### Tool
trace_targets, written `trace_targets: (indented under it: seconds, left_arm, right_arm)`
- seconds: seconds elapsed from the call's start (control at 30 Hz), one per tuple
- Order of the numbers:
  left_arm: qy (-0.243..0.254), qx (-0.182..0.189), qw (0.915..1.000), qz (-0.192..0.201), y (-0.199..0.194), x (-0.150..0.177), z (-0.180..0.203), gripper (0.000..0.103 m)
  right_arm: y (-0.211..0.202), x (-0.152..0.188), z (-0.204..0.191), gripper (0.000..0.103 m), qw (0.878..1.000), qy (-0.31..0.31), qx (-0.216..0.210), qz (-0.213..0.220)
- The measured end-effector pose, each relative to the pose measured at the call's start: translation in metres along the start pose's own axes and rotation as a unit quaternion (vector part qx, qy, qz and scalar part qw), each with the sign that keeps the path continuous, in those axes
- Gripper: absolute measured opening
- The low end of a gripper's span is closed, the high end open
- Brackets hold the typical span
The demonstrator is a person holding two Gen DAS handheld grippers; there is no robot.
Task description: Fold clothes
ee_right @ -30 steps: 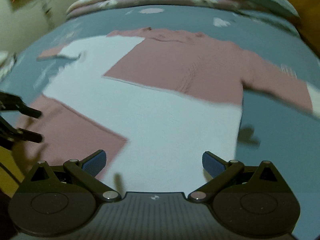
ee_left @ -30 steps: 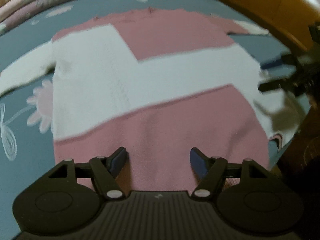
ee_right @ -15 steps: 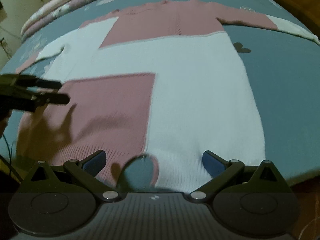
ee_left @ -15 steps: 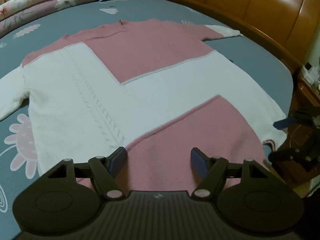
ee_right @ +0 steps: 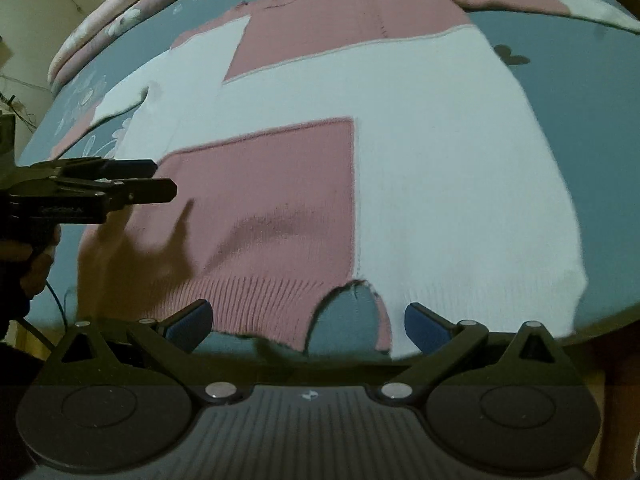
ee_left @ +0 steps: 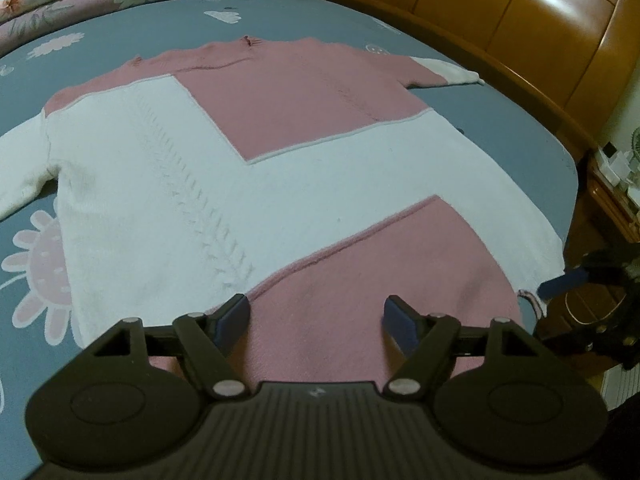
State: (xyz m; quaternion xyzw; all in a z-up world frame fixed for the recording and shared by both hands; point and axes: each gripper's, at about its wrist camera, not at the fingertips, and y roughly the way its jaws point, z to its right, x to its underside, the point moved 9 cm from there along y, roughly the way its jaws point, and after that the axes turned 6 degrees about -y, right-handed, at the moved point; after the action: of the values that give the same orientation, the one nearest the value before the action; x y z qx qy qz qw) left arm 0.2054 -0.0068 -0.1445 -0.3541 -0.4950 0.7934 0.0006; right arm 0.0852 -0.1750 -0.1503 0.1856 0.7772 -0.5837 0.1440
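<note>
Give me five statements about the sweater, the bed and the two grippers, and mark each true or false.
1. The sweater lies spread flat on the blue bedspread. True.
2. The sweater is one plain colour. False: it has pink and white blocks.
3. The left gripper is clamped on the hem. False: its jaws stand open above the pink panel, gripping nothing; they have just been opening.
4. The right gripper is open, near the hem at the bed's edge. True.
5. Both sleeves are folded across the chest. False: the sleeves lie stretched outward on the bedspread.
</note>
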Motion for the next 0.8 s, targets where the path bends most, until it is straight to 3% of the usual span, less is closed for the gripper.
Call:
trace_targets:
  seconds: [0.13,0.27,0.4,0.53,0.7,0.8]
  left_arm:
    - [-0.003,-0.006,1.0,-0.001,0.0,-0.001,0.001,0.076]
    - [-0.011,-0.014,0.9998,-0.001,-0.001,0.002,0.001,0.076]
    - [-0.029,-0.03,0.9991,0.01,-0.005,0.002,-0.001,0.076]
    - [-0.049,-0.068,0.9961,0.028,-0.016,0.002,-0.005,0.076]
    - [-0.101,-0.132,0.9851,0.044,-0.039,0.011,-0.021,0.076]
    - [-0.144,-0.151,0.9765,0.053,-0.05,0.023,-0.028,0.076]
  right_arm:
    - [-0.015,-0.021,0.019,0.103,0.999,0.014,0.027,0.044]
    - [-0.005,-0.017,0.044,0.103,0.998,0.041,0.047,0.022]
    - [-0.011,-0.017,0.036,0.103,1.0,0.009,0.003,0.028]
    - [-0.006,-0.044,0.0,0.103,0.994,-0.053,-0.082,0.049]
    - [0.024,-0.061,-0.058,0.103,0.975,-0.157,-0.156,0.027]
    - [0.039,-0.058,-0.077,0.103,0.962,-0.189,-0.199,-0.001]
